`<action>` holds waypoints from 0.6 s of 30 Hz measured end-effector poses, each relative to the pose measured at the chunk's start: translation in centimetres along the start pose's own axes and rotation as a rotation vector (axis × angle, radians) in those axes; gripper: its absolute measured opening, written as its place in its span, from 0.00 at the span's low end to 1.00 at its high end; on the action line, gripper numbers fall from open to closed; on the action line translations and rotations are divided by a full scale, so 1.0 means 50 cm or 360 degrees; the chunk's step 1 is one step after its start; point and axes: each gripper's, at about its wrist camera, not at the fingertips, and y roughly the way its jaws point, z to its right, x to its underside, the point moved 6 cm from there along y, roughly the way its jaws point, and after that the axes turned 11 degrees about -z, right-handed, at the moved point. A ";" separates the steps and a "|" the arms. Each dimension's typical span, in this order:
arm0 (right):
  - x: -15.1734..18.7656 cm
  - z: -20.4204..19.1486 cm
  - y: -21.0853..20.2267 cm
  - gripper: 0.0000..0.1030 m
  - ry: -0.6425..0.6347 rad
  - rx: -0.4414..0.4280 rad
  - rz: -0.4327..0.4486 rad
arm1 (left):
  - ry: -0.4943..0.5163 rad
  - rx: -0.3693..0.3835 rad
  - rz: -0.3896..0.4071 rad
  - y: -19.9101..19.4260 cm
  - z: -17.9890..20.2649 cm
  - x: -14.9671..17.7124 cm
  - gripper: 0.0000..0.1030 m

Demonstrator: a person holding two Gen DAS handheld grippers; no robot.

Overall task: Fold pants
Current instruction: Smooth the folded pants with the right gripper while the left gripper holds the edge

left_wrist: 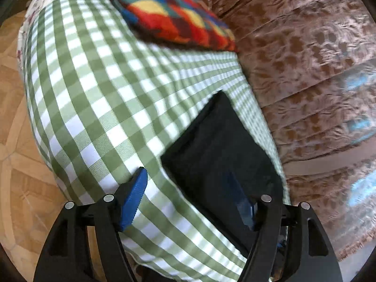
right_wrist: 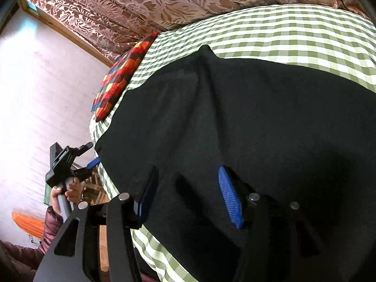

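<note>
Pants: black pants [right_wrist: 235, 122] lie spread on the bed's green-checked sheet [right_wrist: 293, 35], a ridge of slack running up toward the far edge; in the left view only a flat, squared black corner [left_wrist: 218, 145] shows.
Left claw: the left claw [left_wrist: 195, 199] stands apart, nothing clamped. One blue pad [left_wrist: 134, 202] is over bare sheet beside the pants; the other sits over the black corner.
Right claw: the right claw [right_wrist: 188, 199] is apart too, both pads low over the near part of the pants, cloth beneath them but not pinched.
Step in hand: looks like a regrasp between folds, both claws lining up on the near edge.
Doing it well: I'd bite the hem at both ends evenly, catch every layer, lift together and carry the fold straight toward the far side of the pants, smoothing that ridge first so it isn't trapped.
Around: a bright patchwork cushion [left_wrist: 169, 11] lies on the sheet beyond the pants; a brown patterned curtain [right_wrist: 141, 2] hangs behind them.
In the way: the cushion could crowd a long fold; the loose sheet might get pinched along with the pants.
Person: a hand [right_wrist: 68, 192] grips the left tool's handle beside the bed.
</note>
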 end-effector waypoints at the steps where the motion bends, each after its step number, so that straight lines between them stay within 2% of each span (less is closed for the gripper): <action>1: 0.000 0.000 -0.001 0.54 0.0002 -0.0002 -0.0001 | 0.0006 0.0005 0.0003 0.004 -0.001 0.000 0.67; 3: 0.002 0.000 -0.002 0.57 0.0008 -0.0019 0.0001 | 0.0026 -0.0020 0.0024 0.015 0.008 -0.009 0.66; 4: 0.003 0.000 -0.001 0.58 0.0010 -0.0021 0.0002 | 0.0042 -0.0031 0.0031 0.018 0.010 -0.013 0.49; 7: 0.003 -0.001 0.001 0.59 0.0015 -0.0021 0.0004 | 0.0125 -0.0174 0.0029 0.030 0.016 -0.020 0.15; 10: 0.006 -0.006 -0.013 0.61 0.0006 -0.0013 0.0022 | 0.0220 -0.0132 0.0145 -0.005 0.049 -0.021 0.12; 11: 0.009 -0.009 -0.020 0.61 -0.0003 -0.0026 0.0030 | 0.0259 -0.0155 0.0180 -0.022 0.062 -0.017 0.12; 14: 0.021 -0.006 -0.026 0.62 -0.0014 -0.0023 0.0022 | 0.0250 -0.0286 0.0151 -0.018 0.045 -0.016 0.12; 15: 0.026 -0.003 -0.024 0.62 -0.0011 -0.0015 0.0013 | 0.0236 -0.0371 0.0118 -0.002 0.024 -0.014 0.12; 18: 0.037 0.015 -0.023 0.61 0.0024 -0.0031 0.0008 | 0.0184 -0.0400 0.0067 0.031 -0.012 -0.015 0.15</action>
